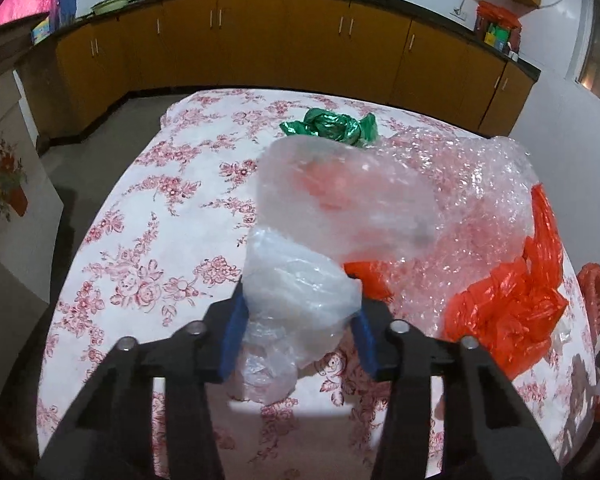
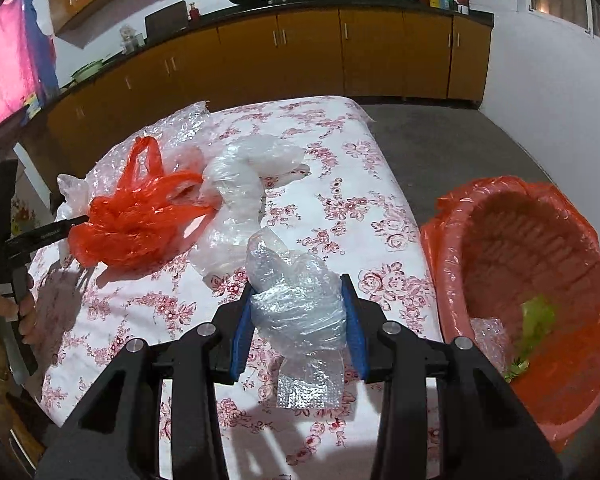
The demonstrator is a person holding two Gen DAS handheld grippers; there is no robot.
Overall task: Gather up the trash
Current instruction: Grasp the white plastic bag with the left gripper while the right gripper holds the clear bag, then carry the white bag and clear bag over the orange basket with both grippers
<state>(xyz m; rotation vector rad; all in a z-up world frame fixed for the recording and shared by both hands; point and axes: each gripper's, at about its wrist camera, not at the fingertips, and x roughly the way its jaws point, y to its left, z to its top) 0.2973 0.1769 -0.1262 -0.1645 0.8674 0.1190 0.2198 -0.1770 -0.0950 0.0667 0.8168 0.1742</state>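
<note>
No words or numbers can be read. There is small white print on the black arm of the left tool, but it is too blurry.

The room light is dim and soft. Edges bend round and go dark. The clear plastic bag looks blurry.

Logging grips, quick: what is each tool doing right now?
Left tool: closed on a clear plastic bag.
Right tool: closed on bubble wrap.

Orange-brown cabinets under a dark countertop, grey floor
</note>
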